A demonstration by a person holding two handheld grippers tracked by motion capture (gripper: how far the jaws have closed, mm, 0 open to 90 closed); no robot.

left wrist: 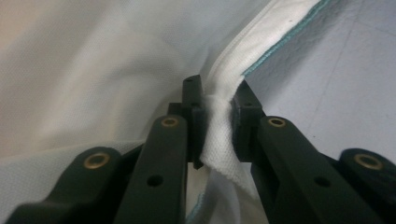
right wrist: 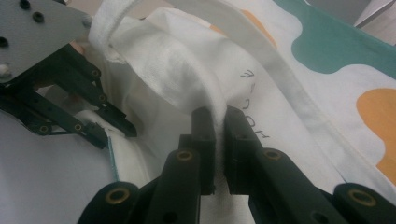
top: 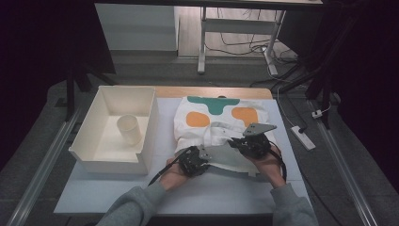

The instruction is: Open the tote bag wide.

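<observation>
A white cloth bag (top: 214, 123) with green and orange patches lies flat on the white board (top: 211, 193), its open end toward the person. My left gripper (top: 203, 156) is at that near edge, and in the left gripper view my left gripper (left wrist: 217, 100) is shut on a folded white hem strip (left wrist: 218, 140) with teal stitching. My right gripper (top: 234, 141) is just to the right, and in the right gripper view my right gripper (right wrist: 219, 122) is shut on a bunched fold of the bag's cloth (right wrist: 187, 70). A white handle strap (right wrist: 261, 44) loops above it. The left gripper (right wrist: 70, 105) shows at the left there.
An open white bin (top: 89, 141) stands left of the bag, with a pale cup (top: 129, 129) lying inside it. A white power strip (top: 302, 137) lies on the floor beyond the table's right edge. Table legs and cables stand behind.
</observation>
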